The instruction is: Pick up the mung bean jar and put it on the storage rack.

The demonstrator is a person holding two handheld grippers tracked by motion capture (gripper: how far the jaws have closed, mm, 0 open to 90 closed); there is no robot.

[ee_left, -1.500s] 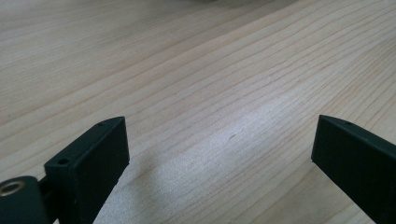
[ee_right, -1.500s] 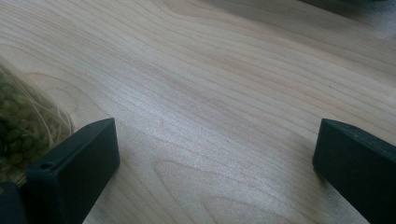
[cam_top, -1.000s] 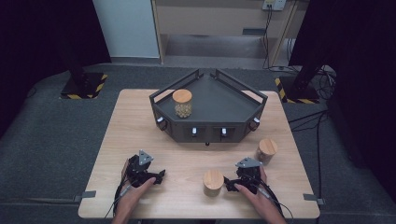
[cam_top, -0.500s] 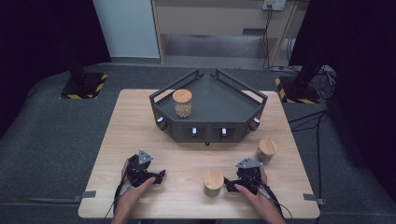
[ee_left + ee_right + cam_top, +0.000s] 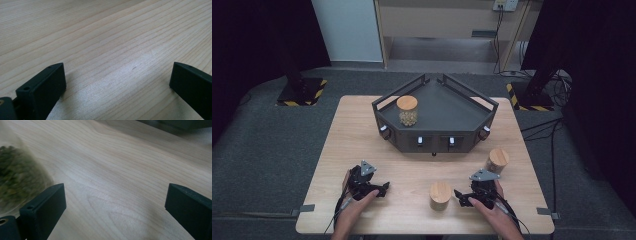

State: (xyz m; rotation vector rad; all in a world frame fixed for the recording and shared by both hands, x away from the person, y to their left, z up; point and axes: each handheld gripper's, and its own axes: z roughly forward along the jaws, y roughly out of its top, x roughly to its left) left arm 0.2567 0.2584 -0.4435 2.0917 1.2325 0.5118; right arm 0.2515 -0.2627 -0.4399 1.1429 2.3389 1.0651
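Right tool (image 5: 460,197) nearer, beside jar (image 5: 440,195)

Three lidded jars (image 5: 440,195), one tray (image 5: 472,117), two grippers (image 5: 382,189)

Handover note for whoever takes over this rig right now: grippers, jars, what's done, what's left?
Left gripper: open, empty, low over the table.
Right gripper: open, nothing between its jaws, which have just been closing a little; it sits beside the near jar.
Second jar stands behind the right hand.
Done: one jar stands on the dark tray.
Left, probably: move both table jars onto the tray.
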